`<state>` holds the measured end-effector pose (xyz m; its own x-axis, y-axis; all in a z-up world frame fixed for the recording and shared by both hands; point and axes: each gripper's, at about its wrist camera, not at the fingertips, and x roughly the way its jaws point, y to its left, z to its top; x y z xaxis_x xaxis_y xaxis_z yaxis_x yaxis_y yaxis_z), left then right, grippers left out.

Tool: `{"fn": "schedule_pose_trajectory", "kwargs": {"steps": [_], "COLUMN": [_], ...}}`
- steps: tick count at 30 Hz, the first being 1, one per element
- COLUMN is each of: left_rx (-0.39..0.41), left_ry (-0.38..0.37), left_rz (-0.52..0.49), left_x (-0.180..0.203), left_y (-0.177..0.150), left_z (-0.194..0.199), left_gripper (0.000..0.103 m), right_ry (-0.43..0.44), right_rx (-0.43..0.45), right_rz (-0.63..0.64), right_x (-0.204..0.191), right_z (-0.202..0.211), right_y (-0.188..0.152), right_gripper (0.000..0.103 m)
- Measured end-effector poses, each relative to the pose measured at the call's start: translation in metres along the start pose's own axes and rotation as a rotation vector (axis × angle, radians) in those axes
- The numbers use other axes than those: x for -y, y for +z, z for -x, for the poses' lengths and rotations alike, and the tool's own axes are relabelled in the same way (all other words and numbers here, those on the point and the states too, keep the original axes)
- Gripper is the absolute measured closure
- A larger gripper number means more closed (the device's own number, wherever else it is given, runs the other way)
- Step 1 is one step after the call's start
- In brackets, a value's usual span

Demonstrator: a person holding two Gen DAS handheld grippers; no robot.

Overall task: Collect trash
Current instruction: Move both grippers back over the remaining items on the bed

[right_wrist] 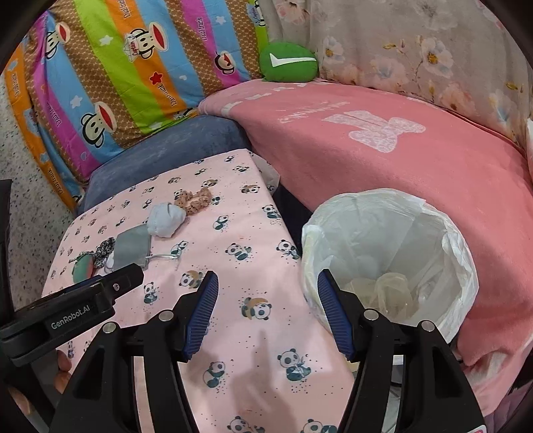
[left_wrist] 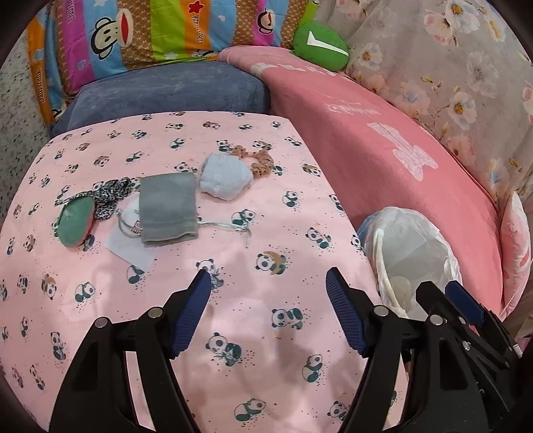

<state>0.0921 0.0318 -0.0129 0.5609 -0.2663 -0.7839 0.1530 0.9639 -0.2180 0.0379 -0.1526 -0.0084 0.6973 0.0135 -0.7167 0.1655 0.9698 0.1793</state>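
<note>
A bin lined with a white plastic bag (right_wrist: 393, 246) stands at the right of the panda-print table (right_wrist: 233, 266), with pale crumpled trash inside; it also shows in the left wrist view (left_wrist: 409, 243). On the table lie a white paper piece and round wrapper (left_wrist: 130, 229), a grey cloth pouch (left_wrist: 166, 206), a light blue sock (left_wrist: 225, 178), a green oval case (left_wrist: 75, 223), a leopard-print scrunchie (left_wrist: 110, 193) and a beige scrunchie (left_wrist: 258, 160). My left gripper (left_wrist: 268, 283) is open and empty above the table's near part. My right gripper (right_wrist: 266, 283) is open and empty by the bin's left rim.
A pink blanket (left_wrist: 383, 146) covers the sofa to the right, with a green cushion (left_wrist: 319, 46) and floral fabric (left_wrist: 449, 66) behind. A blue cushion (left_wrist: 166, 93) and striped monkey-print bedding (left_wrist: 150, 30) lie beyond the table. Speckled floor (right_wrist: 20, 206) is at left.
</note>
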Motion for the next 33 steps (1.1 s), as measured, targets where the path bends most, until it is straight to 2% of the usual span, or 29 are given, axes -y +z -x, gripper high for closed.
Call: {"fn": "schedule_pose_trajectory", "kwargs": {"steps": [14, 33], "left_rx": [0.031, 0.039], "left_ry": [0.059, 0.148], "left_rz": [0.080, 0.203], "left_x": [-0.061, -0.151], "left_y": [-0.004, -0.004], "left_z": [0.020, 0.025], "left_gripper": [0.035, 0.035], "right_ry": [0.055, 0.130], "right_rx": [-0.037, -0.091], "right_rz": [0.084, 0.145], "right_x": [-0.064, -0.139], "right_z": [-0.006, -0.034], "right_y": [-0.006, -0.009], "right_gripper": [0.043, 0.043]}}
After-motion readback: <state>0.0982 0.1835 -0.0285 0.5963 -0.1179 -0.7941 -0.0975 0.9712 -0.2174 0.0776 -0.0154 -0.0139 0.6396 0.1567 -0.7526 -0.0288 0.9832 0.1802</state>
